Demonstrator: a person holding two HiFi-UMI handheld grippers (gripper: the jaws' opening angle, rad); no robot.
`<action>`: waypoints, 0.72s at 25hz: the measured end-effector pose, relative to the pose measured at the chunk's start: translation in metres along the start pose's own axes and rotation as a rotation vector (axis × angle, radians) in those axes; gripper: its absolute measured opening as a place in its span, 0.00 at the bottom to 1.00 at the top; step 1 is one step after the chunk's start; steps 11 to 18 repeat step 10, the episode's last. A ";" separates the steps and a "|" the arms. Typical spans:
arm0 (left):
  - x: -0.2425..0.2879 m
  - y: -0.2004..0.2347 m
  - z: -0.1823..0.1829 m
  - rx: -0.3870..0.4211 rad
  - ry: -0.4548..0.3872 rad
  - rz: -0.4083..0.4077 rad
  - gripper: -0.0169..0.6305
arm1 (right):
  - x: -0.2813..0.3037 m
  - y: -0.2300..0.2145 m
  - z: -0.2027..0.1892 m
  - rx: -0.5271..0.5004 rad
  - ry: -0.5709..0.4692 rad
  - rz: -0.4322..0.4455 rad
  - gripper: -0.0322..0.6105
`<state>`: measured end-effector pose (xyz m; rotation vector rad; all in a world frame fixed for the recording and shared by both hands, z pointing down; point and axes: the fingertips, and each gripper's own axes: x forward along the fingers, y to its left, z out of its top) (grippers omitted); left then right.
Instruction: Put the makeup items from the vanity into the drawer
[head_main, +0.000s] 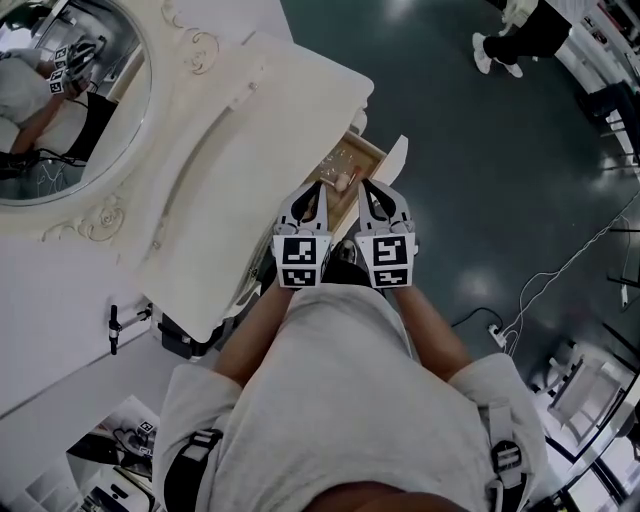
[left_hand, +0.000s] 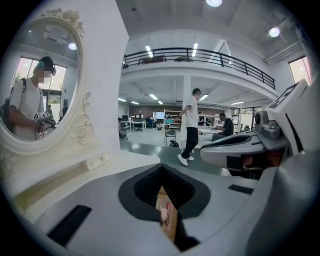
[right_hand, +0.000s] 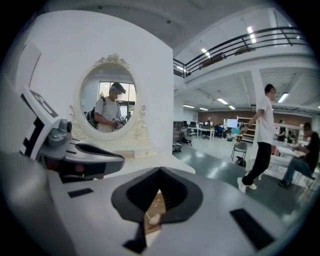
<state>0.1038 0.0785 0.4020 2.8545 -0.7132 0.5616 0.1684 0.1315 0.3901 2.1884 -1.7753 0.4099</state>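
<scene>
- A small pinkish makeup item (head_main: 345, 181) lies in the open wooden drawer (head_main: 352, 158), at the centre of the head view.
- Just below it I see the left hand-held gripper (head_main: 316, 193) and the right hand-held gripper (head_main: 369, 190) side by side, both clenched on nothing.
- The white table (head_main: 250, 140) runs from the drawer toward the upper left, where its oval mirror (head_main: 70, 100) sits.
- A person (right_hand: 260, 135) is mid-stride at the right of the right gripper view.
</scene>
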 end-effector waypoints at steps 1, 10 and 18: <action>0.000 0.001 -0.001 0.000 0.003 0.000 0.04 | 0.000 0.000 -0.001 0.002 0.001 -0.003 0.07; 0.001 0.002 -0.009 0.011 0.024 -0.004 0.04 | 0.004 -0.002 -0.004 0.005 0.009 -0.006 0.07; 0.001 0.002 -0.009 0.011 0.024 -0.004 0.04 | 0.004 -0.002 -0.004 0.005 0.009 -0.006 0.07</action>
